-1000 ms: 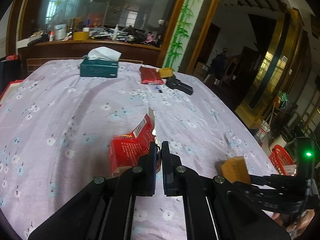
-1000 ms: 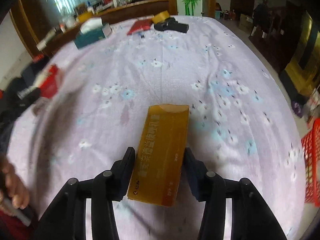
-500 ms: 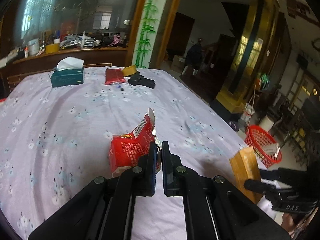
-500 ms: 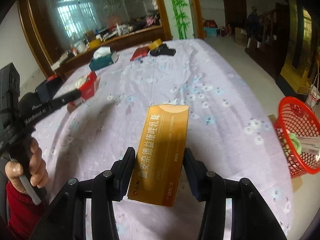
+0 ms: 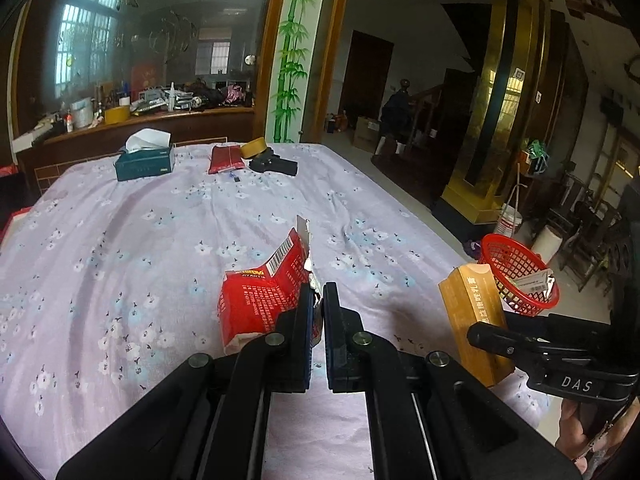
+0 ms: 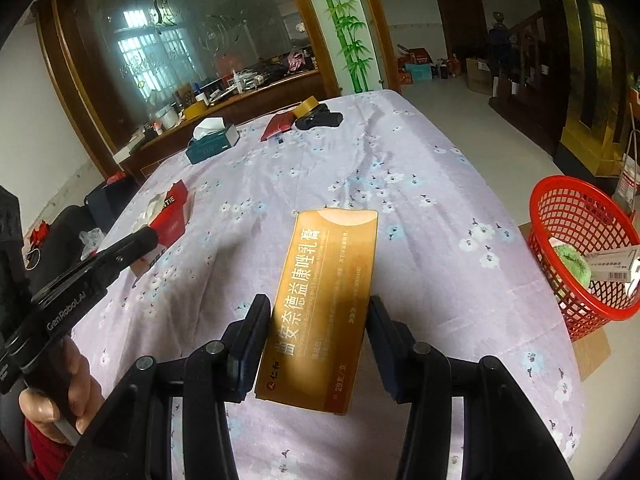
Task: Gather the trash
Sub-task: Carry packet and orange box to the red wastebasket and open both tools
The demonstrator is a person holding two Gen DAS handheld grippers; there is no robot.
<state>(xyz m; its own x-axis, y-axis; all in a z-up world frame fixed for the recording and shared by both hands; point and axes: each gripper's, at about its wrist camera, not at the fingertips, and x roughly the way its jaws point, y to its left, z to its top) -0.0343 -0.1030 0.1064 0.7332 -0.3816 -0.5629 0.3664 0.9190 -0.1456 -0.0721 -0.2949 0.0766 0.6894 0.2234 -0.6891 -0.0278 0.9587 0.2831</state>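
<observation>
My left gripper [image 5: 316,300] is shut on a torn red packet [image 5: 260,296] and holds it above the purple floral tablecloth [image 5: 140,240]. My right gripper [image 6: 318,320] is shut on a gold carton [image 6: 324,300] with Chinese print, held above the table. The carton also shows in the left wrist view [image 5: 472,320], and the red packet in the right wrist view [image 6: 168,216]. A red mesh basket [image 6: 580,248] stands on the floor beside the table's right edge, with some trash inside; it also shows in the left wrist view [image 5: 516,272].
At the table's far end lie a teal tissue box [image 5: 144,160], a dark red pouch [image 5: 226,158], a tape roll [image 5: 254,147] and a black object [image 5: 276,165]. A cluttered wooden sideboard [image 5: 132,124] stands behind. A cardboard piece [image 6: 592,352] lies under the basket.
Both grippers have risen and swung right with their loads. The red basket has come into view on the right in both views.
</observation>
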